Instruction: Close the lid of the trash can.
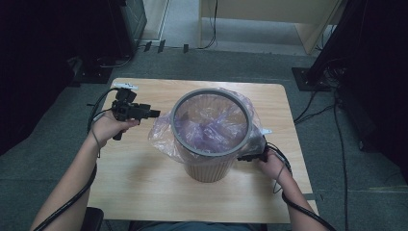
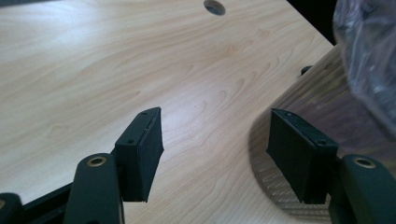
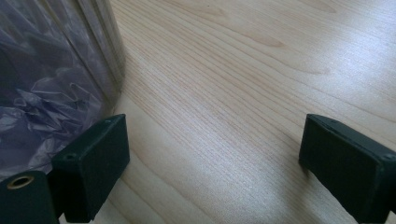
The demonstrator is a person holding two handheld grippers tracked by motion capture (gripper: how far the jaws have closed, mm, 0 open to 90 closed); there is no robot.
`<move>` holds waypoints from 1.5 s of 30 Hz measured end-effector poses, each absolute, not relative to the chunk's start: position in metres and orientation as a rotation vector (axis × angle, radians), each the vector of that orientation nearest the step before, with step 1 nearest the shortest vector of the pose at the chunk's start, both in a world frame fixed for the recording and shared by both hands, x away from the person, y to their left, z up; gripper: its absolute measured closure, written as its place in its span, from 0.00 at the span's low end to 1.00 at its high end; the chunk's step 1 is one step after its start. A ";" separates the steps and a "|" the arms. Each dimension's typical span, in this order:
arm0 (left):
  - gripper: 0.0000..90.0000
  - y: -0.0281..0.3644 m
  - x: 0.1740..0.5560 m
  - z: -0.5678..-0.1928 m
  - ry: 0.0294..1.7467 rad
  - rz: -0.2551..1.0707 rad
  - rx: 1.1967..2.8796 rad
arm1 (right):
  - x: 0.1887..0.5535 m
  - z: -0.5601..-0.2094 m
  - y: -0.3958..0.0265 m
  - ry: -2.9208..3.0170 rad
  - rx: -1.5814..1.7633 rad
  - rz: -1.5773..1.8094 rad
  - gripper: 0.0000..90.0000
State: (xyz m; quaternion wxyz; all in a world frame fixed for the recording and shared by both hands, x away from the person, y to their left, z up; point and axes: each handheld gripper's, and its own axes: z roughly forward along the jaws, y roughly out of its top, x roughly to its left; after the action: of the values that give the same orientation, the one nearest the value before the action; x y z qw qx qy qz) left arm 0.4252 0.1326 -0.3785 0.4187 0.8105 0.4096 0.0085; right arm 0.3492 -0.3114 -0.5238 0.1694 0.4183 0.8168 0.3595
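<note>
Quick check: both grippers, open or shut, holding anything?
Left gripper: open, nothing between its jaws.
Right gripper: open, holding nothing, beside the bin.

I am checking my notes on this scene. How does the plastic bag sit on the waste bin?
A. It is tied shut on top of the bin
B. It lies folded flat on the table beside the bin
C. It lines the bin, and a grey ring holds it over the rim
C: in the high view the plastic bag lines the open bin and spills out under the grey ring on the rim.

Tool (image 3: 215, 154) agape over bare table (image 3: 243, 70) — bagged bin (image 3: 56, 70) beside one jaw.
</note>
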 end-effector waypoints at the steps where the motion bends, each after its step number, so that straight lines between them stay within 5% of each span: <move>1: 0.39 0.132 0.424 -0.382 1.031 0.018 2.038 | 0.349 -0.524 -0.311 2.322 1.189 1.022 0.09; 45: 0.37 0.148 0.407 -0.480 1.061 0.055 2.105 | 0.349 -0.524 -0.311 2.322 1.189 1.022 0.09</move>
State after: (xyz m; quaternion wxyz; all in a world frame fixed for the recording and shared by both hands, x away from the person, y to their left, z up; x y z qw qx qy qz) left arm 0.4074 0.1481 -0.4797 0.3816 0.8251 0.4160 0.0216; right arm 0.3492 -0.3114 -0.5238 0.1692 0.4183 0.8168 0.3594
